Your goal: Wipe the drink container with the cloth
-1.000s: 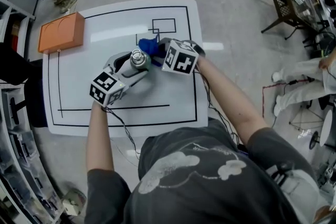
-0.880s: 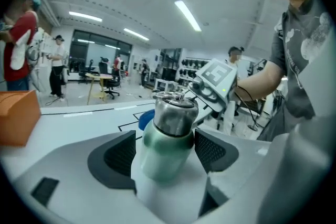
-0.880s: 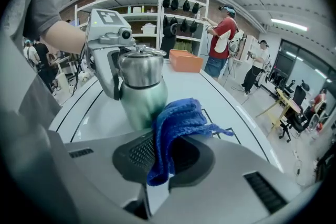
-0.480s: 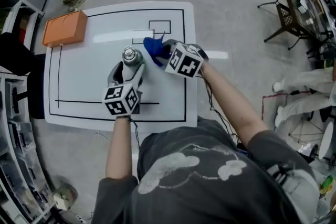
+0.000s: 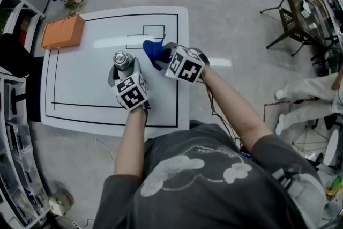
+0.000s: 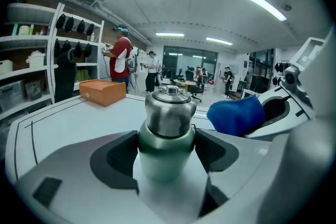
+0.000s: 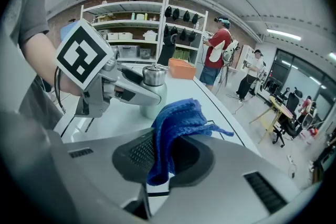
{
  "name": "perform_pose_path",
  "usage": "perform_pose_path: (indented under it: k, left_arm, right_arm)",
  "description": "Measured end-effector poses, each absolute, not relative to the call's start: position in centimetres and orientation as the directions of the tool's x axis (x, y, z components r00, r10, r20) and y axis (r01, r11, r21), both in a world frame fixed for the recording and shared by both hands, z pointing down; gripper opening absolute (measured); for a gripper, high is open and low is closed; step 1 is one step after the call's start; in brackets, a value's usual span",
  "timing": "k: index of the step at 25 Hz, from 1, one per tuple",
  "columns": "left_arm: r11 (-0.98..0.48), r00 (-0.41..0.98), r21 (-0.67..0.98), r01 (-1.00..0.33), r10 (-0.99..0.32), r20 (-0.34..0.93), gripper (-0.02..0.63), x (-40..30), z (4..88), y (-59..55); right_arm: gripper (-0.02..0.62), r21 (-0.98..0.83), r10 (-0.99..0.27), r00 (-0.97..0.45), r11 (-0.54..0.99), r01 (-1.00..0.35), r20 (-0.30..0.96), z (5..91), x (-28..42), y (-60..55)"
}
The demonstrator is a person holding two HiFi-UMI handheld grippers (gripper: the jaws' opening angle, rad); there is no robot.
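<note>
The drink container, a pale green bottle with a steel neck and cap, stands upright on the white table. My left gripper is shut on its body, one jaw at each side. The blue cloth is bunched and clamped in my right gripper. It hangs just right of the bottle, a small gap away, not touching it.
An orange box lies at the table's far left corner. Black lines mark a rectangle on the table. People stand by shelves beyond the table. Chairs and cables lie on the floor at right.
My left gripper swung round from the bottle's left to its near side, still gripping it. The cloth in the right gripper drew slightly apart from the bottle.
</note>
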State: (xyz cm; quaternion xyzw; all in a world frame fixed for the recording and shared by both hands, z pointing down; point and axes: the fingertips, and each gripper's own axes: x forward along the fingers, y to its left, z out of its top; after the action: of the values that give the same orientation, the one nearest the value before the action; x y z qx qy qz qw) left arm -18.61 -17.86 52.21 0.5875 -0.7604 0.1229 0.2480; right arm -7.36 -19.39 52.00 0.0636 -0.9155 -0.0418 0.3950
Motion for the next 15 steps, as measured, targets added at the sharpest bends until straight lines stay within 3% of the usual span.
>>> perform_pose_path:
  k: [6, 15]
  left_arm:
    - [0.19, -0.107, 0.111, -0.976, -0.85, 0.515, 0.331, -18.4, 52.0, -17.9]
    - [-0.178, 0.217, 0.125, -0.976, -0.835, 0.506, 0.331, -18.5, 51.8, -17.4]
  right_arm:
    - [0.043, 0.147, -0.137, -0.681, 0.988, -0.044, 0.719, 51.5, -7.0, -19.7]
    - [0.043, 0.161, -0.08, -0.714, 0.986, 0.047, 0.695, 49.7, -11.2, -20.3]
